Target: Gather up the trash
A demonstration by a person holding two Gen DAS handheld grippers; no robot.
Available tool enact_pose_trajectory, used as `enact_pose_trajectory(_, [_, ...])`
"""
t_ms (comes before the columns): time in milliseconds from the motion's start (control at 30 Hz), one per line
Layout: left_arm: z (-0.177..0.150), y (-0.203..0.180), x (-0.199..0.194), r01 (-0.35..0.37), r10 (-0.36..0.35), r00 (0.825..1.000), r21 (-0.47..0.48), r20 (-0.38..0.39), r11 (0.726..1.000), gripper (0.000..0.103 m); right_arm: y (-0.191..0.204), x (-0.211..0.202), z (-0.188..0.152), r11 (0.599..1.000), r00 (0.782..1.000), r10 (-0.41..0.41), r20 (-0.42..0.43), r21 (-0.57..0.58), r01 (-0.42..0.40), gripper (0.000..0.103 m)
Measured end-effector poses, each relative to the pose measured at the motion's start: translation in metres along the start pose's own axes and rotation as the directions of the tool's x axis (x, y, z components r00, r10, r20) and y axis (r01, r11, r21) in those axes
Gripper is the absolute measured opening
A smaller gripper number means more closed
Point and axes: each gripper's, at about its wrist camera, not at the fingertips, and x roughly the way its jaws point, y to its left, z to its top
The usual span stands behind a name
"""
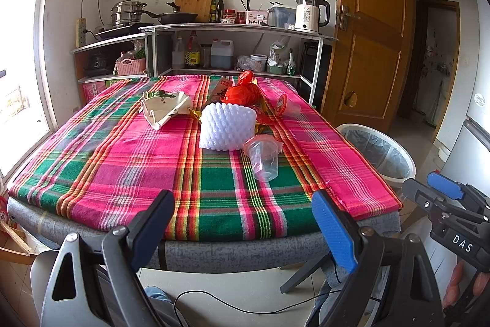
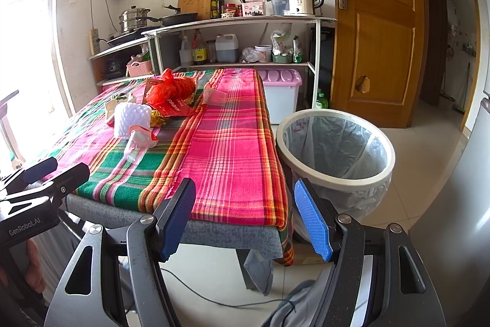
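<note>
On the left, bright light from the window point(image 1: 18, 57) washes out everything outside it. The left gripper point(image 1: 245, 232) hangs low in front of the table point(image 1: 232, 250), its jaws spread wide with nothing between them. In the right wrist view its side reads "GenRobot.AI". The table wears a pink and green checked cloth point(image 1: 122, 167), and the trash sits in a bunch near the middle. First comes a crumpled white paper bag point(image 1: 163, 109), then a white foam net point(image 1: 226, 126) with gold wrappers point(image 1: 194, 114) peeking out behind it, mostly hidden. A clear plastic cup point(image 1: 265, 157) lies on its side just in front of the foam net. Behind the net sit a red plastic bag point(image 1: 243, 94) and a brown packet point(image 1: 221, 89) with writing too small to read. A round lid point(image 1: 281, 104) with red print is also hard to make out. Far back, a white kettle point(image 1: 307, 16) on the shelf point(image 1: 239, 28) has dark writing I cannot read. To the right of the table stands a white bin point(image 2: 335, 149) lined with a clear bag. The right gripper point(image 2: 245, 219) hangs between the table corner and the bin, jaws spread apart and holding nothing. In the left wrist view it shows the letters "DAS", and it is cut off at the edge.
</note>
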Motion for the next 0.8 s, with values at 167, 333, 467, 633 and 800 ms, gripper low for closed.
enact_pose_trajectory(167, [-0.0001,-0.0004,0.0,-0.001,0.001,1.0,0.0,0.0,1.0,0.092,-0.0001,-0.0002,-0.0003,1.0,1.0,0.0,0.0,0.0,0.0,0.068])
enact_pose_trajectory(333, [-0.0002,0.0,0.0,0.0,0.0,1.0,0.0,0.0,1.0,0.092,0.0,0.0005,-0.0002,1.0,1.0,0.002,-0.003,0.001,-0.002,0.068])
enact_pose_trajectory(467, [-0.0002,-0.0001,-0.0007,0.002,-0.002,1.0,-0.002,-0.001,1.0,0.092,0.0007,0.0011,-0.0004,1.0,1.0,0.002,-0.005,0.001,-0.002,0.068])
enact_pose_trajectory(633, [-0.0003,0.0002,-0.0005,0.001,-0.001,1.0,-0.001,-0.001,1.0,0.092,0.0009,0.0021,-0.0011,1.0,1.0,0.002,-0.009,0.0,-0.002,0.068])
enact_pose_trajectory(800, [-0.0005,0.0003,-0.0005,0.001,-0.001,1.0,-0.001,-0.001,1.0,0.092,0.0011,0.0029,-0.0008,1.0,1.0,0.004,-0.014,-0.002,-0.004,0.068])
